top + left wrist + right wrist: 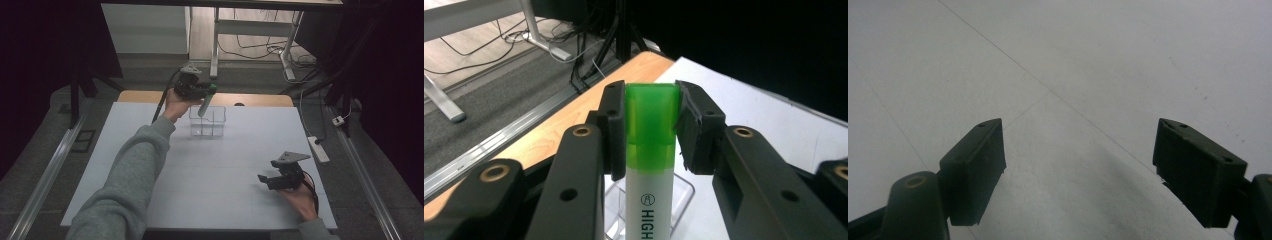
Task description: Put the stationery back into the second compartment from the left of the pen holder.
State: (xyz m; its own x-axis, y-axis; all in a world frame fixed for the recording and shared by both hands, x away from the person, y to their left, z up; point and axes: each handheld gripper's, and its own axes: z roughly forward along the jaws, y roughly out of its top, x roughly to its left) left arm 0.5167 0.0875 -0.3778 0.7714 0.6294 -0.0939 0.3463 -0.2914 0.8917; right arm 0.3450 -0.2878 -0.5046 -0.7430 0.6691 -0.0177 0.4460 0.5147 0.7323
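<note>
Left gripper [204, 93] is clamped on a green-capped highlighter [206, 104]; in the left gripper view the jaws pinch the translucent green cap from both sides, with the white barrel [650, 205] running down and away between the gripper's arms.

Key relation: the highlighter hangs above the clear plastic container [208, 121] at the far middle of the white table [215, 170]; long axis is steep but tilted, cap end up toward the gripper, tip end down at about the container's rim; whether the tip is already inside the rim or just over it cannot be told from the high view. In the left gripper view the container [681, 192] shows directly behind the barrel, so the two look lined up along the drop path.

Judgement: work in hand looks like dropping the highlighter into the container; next move likely calls for straightening the axis toward vertical and lowering before release; a tilted release risks the barrel catching the rim or the inner divider.

Right gripper [267, 180] sits low over the table at the near right, well apart from the container; its jaws are spread wide with nothing between them, bare tabletop [1063, 65] beyond; left hand is far nearer, so this is a one-handed placement.
</note>
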